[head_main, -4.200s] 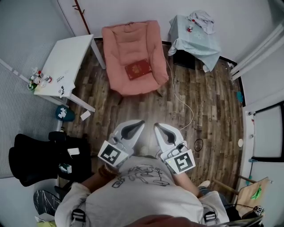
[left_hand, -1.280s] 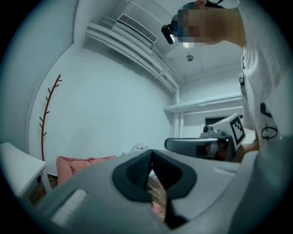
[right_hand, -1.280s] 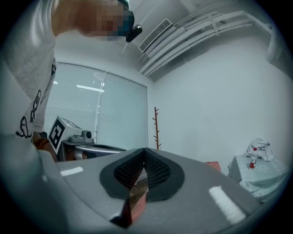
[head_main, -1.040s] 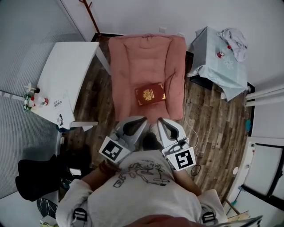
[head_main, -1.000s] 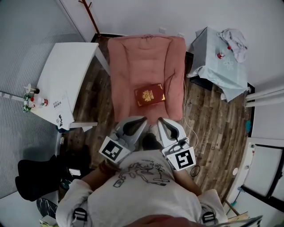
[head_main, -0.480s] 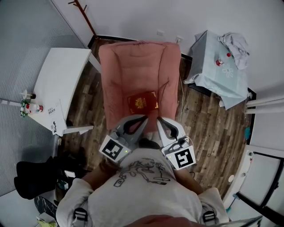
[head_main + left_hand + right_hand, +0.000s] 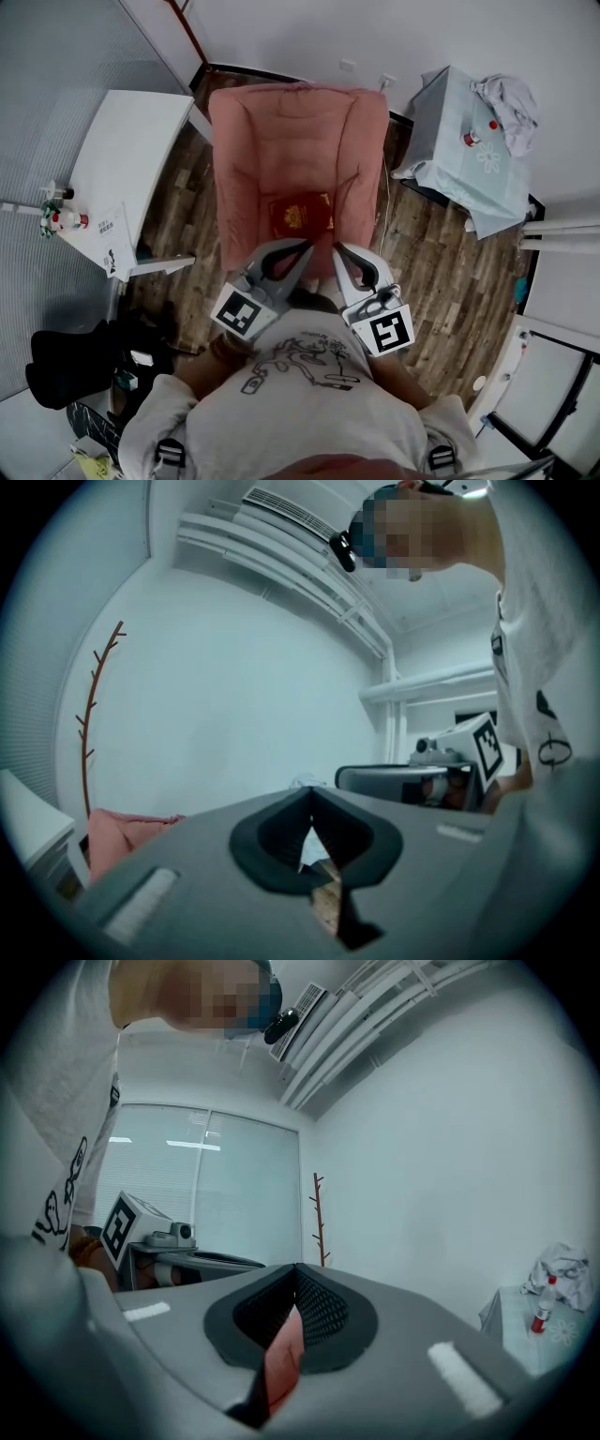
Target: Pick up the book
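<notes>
In the head view the book (image 7: 302, 217) lies flat, cover up, on the seat of the pink chair (image 7: 246, 159), toward its near edge, with nothing on top of it. The left hand-held gripper (image 7: 302, 247) and right hand-held gripper (image 7: 337, 250) are held side by side before the person's chest, tips aimed at the chair. This looks like a carrying pose for the approach, since neither has anything to hold. The book sits just beyond both tips, roughly centred between them. In the left gripper view the left hand-held gripper (image 7: 312, 799) has its jaws pressed together and empty. The slit below them shows only floor (image 7: 326, 904), the chair (image 7: 122, 832) shows at the lower left, and the book is out of sight. In the right gripper view the right hand-held gripper (image 7: 297, 1277) is likewise closed on nothing. Its slit shows the pink of the chair (image 7: 281, 1363) but no book. Both views look level at the far wall, so the book probably lies below their line. The jaws would have to tip down and part.
</notes>
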{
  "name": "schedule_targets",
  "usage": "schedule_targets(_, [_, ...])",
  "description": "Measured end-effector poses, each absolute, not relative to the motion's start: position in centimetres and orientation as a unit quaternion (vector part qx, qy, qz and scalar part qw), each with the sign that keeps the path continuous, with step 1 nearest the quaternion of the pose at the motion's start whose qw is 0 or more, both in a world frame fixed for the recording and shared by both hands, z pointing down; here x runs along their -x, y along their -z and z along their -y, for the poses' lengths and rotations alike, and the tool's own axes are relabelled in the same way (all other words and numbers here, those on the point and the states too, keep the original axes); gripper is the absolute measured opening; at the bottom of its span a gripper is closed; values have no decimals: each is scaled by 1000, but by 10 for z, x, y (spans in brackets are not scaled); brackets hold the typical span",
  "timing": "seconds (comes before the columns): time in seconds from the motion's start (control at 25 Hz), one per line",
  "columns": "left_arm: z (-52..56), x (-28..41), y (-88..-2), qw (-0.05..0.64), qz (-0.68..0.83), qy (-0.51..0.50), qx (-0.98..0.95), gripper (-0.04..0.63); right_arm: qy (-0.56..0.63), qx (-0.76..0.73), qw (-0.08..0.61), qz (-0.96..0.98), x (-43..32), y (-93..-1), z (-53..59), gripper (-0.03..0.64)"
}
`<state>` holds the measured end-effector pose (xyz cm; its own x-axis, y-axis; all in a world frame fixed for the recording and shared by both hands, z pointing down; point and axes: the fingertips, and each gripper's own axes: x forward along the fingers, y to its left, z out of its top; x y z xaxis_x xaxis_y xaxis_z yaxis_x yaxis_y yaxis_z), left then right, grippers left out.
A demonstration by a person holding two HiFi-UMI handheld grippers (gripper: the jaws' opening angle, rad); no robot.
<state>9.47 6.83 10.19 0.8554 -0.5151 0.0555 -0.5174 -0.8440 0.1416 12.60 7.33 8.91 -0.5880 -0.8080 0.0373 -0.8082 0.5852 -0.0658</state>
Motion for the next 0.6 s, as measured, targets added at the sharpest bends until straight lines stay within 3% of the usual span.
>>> schedule_targets(0.6, [-30,-63,-136,104,257,-32,-960,3,-54,-466,39,882,-112,-120,-26,6])
